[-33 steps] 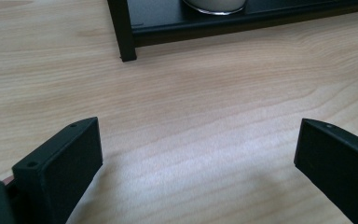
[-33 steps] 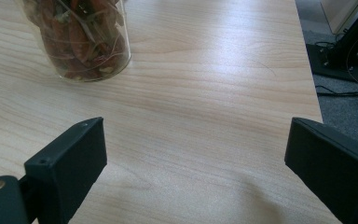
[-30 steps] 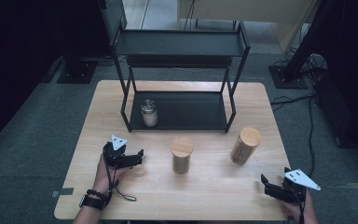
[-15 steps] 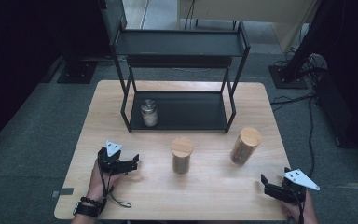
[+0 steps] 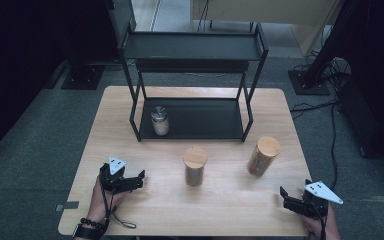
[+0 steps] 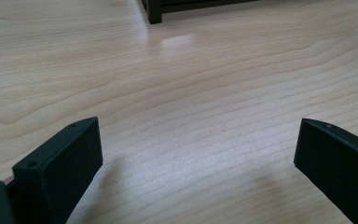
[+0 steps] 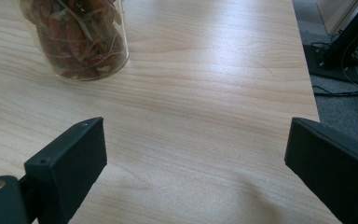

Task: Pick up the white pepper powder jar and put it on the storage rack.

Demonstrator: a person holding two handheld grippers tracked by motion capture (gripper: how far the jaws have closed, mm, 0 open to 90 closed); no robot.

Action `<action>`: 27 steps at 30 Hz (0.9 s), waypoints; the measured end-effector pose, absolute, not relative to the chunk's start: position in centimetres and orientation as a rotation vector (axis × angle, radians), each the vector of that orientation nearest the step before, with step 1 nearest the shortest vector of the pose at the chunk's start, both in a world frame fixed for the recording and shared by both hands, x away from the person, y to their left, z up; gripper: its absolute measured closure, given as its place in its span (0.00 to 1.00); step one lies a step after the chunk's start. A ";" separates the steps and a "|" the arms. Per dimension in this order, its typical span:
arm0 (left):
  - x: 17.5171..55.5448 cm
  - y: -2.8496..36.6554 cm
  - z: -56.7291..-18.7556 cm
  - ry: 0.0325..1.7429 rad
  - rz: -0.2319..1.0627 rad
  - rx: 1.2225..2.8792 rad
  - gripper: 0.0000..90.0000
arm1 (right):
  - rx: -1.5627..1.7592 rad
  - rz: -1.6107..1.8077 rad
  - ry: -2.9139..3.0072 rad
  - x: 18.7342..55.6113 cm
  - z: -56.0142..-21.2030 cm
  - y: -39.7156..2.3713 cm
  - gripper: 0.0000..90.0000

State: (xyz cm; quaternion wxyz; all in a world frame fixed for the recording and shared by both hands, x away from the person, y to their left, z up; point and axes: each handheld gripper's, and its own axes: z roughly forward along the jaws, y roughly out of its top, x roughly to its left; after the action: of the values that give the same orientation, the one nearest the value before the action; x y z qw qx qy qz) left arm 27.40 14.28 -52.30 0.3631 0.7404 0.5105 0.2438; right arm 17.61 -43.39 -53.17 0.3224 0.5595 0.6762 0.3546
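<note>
Both tools gape empty; right tool (image 7: 193, 154) view reveals the jar's (image 7: 77, 39) reddish contents.

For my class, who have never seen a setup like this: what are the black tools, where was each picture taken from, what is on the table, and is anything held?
A person holds a two-fingered tool in each hand: the left gripper and the right gripper. One picture looks down from above; the other two come from cameras riding on each gripper, looking along its fingers. On the wooden table stand a black two-level rack with a small metal-lidded jar on its lower shelf, and two wooden-lidded jars in front. Both grippers are open, holding nothing.
</note>
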 end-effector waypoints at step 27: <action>24.1 19.1 -52.3 1.345 0.682 1.923 0.01 | 1.466 0.915 1.764 17.6 -53.2 -43.3 0.06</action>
State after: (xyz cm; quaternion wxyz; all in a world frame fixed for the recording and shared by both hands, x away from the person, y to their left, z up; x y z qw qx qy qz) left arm 24.12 19.14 -52.35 0.3418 0.7395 0.5173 0.2622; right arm 17.56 -43.29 -53.17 0.3297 0.5605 0.6744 0.3498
